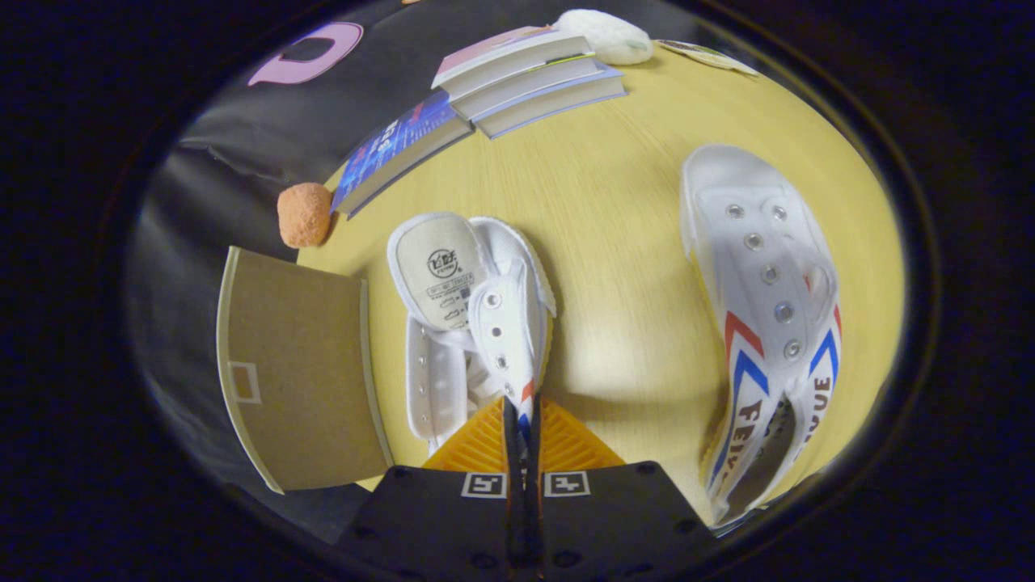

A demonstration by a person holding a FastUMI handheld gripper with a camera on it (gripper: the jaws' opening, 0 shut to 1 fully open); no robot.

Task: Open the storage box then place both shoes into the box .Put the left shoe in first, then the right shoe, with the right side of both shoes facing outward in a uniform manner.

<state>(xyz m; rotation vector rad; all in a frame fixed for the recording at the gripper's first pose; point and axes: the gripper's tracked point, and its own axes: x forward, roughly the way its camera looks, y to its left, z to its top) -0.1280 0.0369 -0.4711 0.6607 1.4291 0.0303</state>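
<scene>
My gripper (522, 420) is shut on the side wall of a white canvas shoe (477, 323), pinching its edge near the red and blue stripes. That shoe hangs just ahead of the fingers over the yellow table (614, 242), tongue and insole facing me. A second white shoe (764, 315) with red and blue chevrons lies on the table to the right, toe pointing away. A brown cardboard flap (299, 372), the storage box lid, stands to the left of the held shoe; the box's inside is hidden.
A stack of books (525, 81) and a blue-covered book (396, 149) lie at the far side of the table. An orange sponge-like ball (304, 213) sits beside the blue book. A white fluffy item (606, 34) rests beyond the stack.
</scene>
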